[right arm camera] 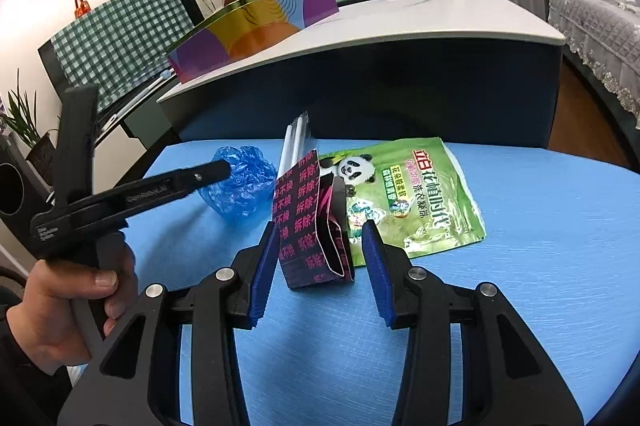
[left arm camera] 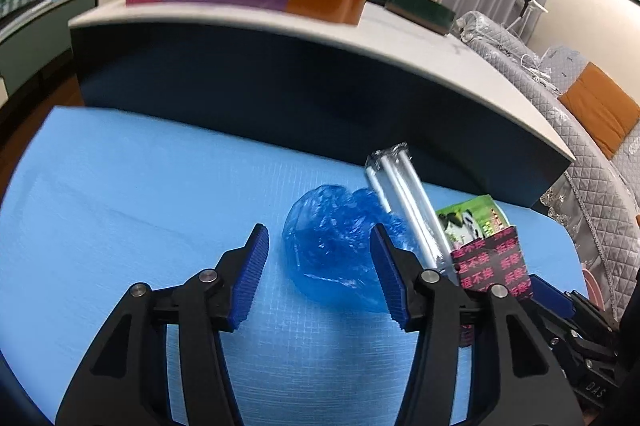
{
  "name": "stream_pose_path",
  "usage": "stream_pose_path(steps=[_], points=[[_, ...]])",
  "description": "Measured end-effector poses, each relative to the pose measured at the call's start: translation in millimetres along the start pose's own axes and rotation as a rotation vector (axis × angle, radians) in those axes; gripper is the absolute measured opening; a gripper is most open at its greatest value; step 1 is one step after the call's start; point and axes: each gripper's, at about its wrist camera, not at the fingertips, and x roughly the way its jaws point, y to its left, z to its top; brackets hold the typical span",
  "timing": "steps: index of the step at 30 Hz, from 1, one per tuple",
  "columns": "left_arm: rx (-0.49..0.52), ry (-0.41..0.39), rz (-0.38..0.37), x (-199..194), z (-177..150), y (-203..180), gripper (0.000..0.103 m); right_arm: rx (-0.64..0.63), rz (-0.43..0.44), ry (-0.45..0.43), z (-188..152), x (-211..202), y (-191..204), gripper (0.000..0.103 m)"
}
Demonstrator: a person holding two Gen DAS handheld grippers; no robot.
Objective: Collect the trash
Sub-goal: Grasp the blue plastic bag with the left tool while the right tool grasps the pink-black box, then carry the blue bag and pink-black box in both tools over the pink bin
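Blue mat (right arm camera: 540, 226) with crumpled blue plastic bag (left arm camera: 332, 254) (translucent, glossy) before the parted, empty left hand-held gripper (left arm camera: 320, 274).

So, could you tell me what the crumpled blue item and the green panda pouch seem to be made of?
Crumpled blue item: thin translucent plastic film, glossy, judging by its fine creases and highlights. Green panda pouch: printed plastic or foil laminate, shiny, with wrinkled reflective patches; which one is unclear.

Bright, even indoor light; strong fisheye bending, dark corners; motion blur, left view top.
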Motion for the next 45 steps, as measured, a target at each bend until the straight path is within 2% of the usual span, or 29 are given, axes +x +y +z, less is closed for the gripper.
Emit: stream_pose_path(steps=[3,5,8,10,12,18,28,45], points=[[0.017,0.011,-0.005,0.6,-3.4,-2.9,0.049,-0.013,0.008,0.01,0.1,1.1,2.0,0.029],[0.026,0.017,-0.008,-0.7,-4.3,-2.8,0.033,-0.021,0.012,0.013,-0.3,1.4,3.9,0.021],[0.036,0.038,-0.013,-2.0,-6.7,-3.6,0.017,-0.027,0.015,0.017,-1.7,0.4,5.5,0.011],[0.043,0.039,-0.021,-3.3,-5.4,-2.1,0.004,-0.033,0.011,0.013,-3.1,-2.2,6.9,0.009],[0.06,0.027,-0.023,-8.9,-4.5,-4.0,0.002,-0.035,0.007,0.007,-3.8,-6.1,7.6,0.007],[0.083,-0.016,-0.039,-33.8,-3.3,-5.4,0.001,-0.018,-0.008,-0.027,0.4,-31.0,10.4,0.006],[0.136,-0.067,-0.066,-72.6,-7.4,-23.1,0.001,-0.061,-0.093,-0.103,1.1,-85.8,28.2,0.005],[0.203,-0.134,-0.118,-131.6,-20.3,-51.2,0.001,-0.031,-0.193,-0.189,-12.3,-178.3,21.2,0.003]])
